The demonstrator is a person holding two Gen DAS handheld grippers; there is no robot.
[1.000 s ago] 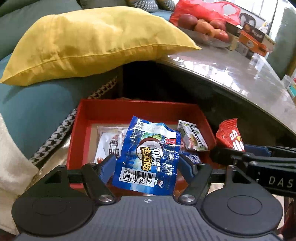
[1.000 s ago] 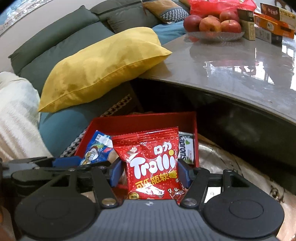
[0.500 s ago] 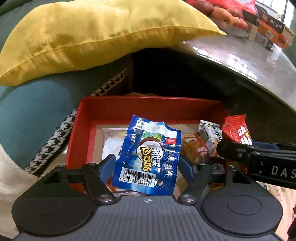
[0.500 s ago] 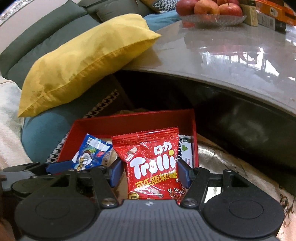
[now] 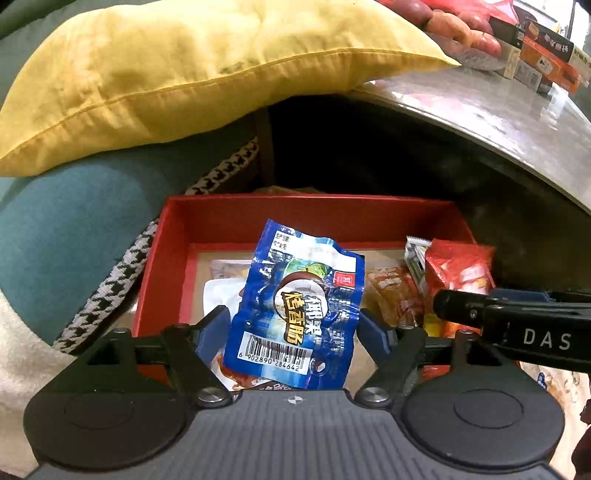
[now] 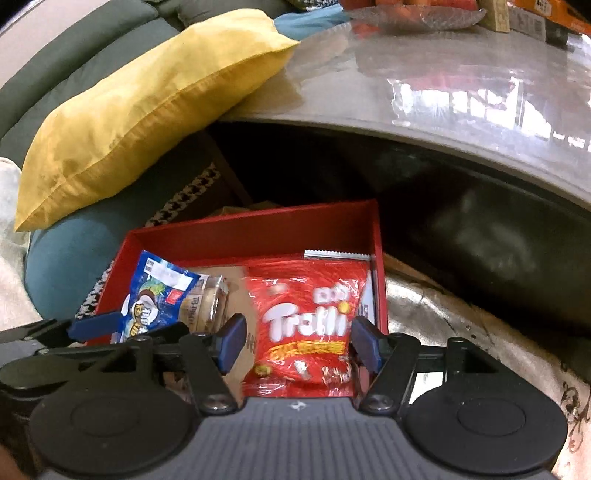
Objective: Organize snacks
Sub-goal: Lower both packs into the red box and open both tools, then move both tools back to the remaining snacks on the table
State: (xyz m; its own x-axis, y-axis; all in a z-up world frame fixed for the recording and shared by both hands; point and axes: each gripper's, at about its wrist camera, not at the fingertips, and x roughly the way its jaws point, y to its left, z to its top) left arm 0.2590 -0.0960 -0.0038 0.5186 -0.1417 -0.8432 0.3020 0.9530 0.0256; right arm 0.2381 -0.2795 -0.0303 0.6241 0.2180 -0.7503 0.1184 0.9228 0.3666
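Note:
A red box [image 5: 258, 206] stands on the floor between the sofa and the table, with several snack packets in it. My left gripper [image 5: 295, 328] holds a blue snack packet [image 5: 295, 306] upright over the box. Its jaws are opening, and both pads still touch the packet's edges. My right gripper [image 6: 297, 339] is over the box's right side [image 6: 380, 258], jaws opening. The red Trolli bag [image 6: 306, 317] between them is blurred, and a gap shows at the left pad. From the left wrist, that bag [image 5: 461, 269] shows above the right gripper's black body [image 5: 517, 325].
A yellow pillow [image 5: 203, 74] lies on the teal sofa [image 5: 74, 229] behind the box. The grey table [image 6: 461, 92] overhangs at the right, bearing a fruit dish [image 6: 417, 14] and boxes [image 5: 543, 55]. In the box lie a white packet [image 5: 218, 295] and an orange one [image 5: 391, 295].
Both grippers have sunk toward the red box, which looks larger. The right jaws have widened and the Trolli bag has come loose and blurred. The blue packet has tilted slightly.

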